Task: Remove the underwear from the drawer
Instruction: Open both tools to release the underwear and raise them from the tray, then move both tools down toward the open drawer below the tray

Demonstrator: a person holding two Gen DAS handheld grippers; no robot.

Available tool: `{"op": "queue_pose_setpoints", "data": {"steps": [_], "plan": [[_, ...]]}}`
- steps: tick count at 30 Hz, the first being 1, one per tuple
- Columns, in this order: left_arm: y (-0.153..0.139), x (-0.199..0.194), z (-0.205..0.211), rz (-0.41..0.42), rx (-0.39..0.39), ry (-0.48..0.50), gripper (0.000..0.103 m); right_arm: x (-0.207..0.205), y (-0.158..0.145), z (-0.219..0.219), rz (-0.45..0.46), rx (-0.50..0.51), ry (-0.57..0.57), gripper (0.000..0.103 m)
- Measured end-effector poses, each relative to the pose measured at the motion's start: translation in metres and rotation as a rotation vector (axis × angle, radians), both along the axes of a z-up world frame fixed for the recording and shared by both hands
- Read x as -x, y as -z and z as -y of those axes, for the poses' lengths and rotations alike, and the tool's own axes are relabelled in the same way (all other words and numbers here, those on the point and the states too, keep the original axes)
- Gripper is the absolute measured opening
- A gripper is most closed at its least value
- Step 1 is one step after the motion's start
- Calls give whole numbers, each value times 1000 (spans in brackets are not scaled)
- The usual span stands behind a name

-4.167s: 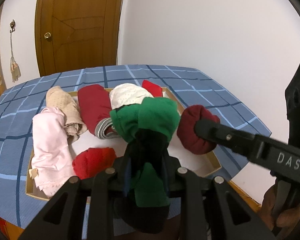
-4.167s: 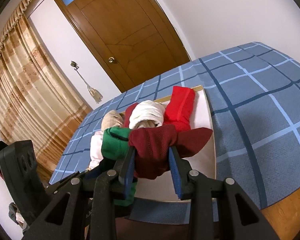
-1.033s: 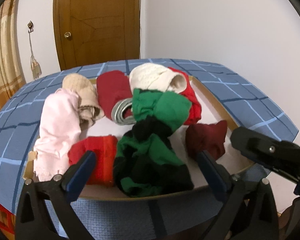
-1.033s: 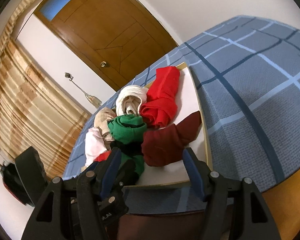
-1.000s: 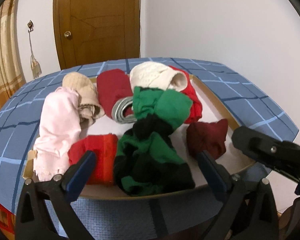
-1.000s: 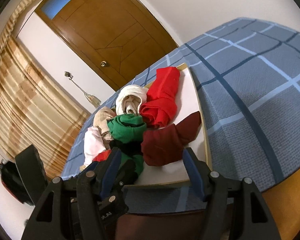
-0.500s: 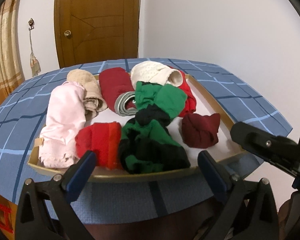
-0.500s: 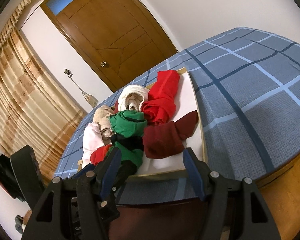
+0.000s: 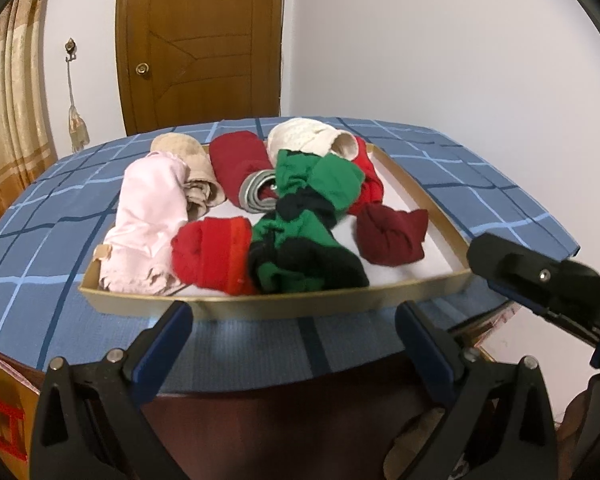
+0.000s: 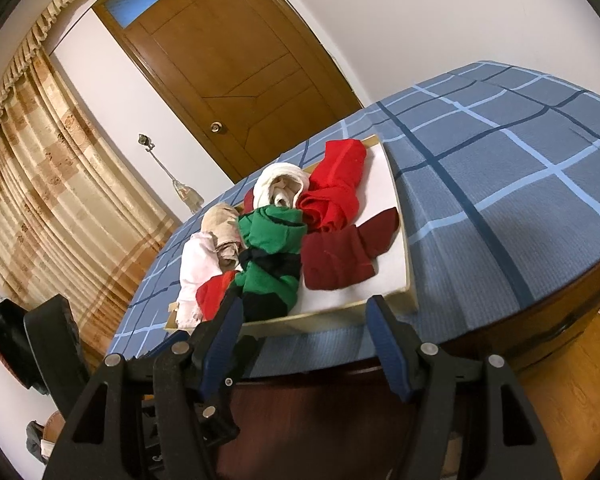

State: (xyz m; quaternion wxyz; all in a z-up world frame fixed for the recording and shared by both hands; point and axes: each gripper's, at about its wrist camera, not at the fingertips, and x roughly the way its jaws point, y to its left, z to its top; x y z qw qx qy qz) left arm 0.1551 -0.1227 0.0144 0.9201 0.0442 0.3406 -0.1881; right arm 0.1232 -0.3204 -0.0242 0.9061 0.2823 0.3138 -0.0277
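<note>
A shallow tan drawer tray (image 9: 300, 304) (image 10: 400, 240) lies on a blue checked tablecloth. In it lie a green and black underwear (image 9: 300, 236) (image 10: 268, 264), a dark red one (image 9: 392, 236) (image 10: 340, 260), a bright red one (image 9: 212, 256), a pink one (image 9: 148, 208), a beige one (image 9: 192, 172), a white one (image 9: 308, 140) and more red ones. My left gripper (image 9: 292, 340) is open and empty, in front of the tray's near edge. My right gripper (image 10: 304, 328) is open and empty, also short of the tray; it shows at the right of the left wrist view (image 9: 540, 280).
The table (image 10: 520, 184) stands before a brown wooden door (image 9: 200, 48) and a white wall. Gold curtains (image 10: 40, 184) hang at the left. The table's front edge drops off just below both grippers. A cardboard box (image 9: 0, 400) stands at the lower left.
Both grippers let go of the green and the dark red underwear, which now lie in the tray. Both grippers have drawn back and down from the tray, open.
</note>
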Motion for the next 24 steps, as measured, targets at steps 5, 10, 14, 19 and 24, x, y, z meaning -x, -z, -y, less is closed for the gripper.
{"op": "queue_pose_setpoints", "data": {"steps": [5,10,14,19,24], "plan": [[-1,13,-2,5,-10,9,103,12,-2,-4,0,2,-4,67],[-3,25,-8,1,-5,12,103,21,-5,-6,2,-5,-2,67],[-1,31,-11,-9,-8,14,103,29,-7,-9,-4,-13,-6,67],[-1,39,-15,-15,-8,16,103,40,-8,-13,-7,-27,-13,67],[-3,48,-17,-6,-18,22,103,54,-12,-16,-19,-36,-25,66]]}}
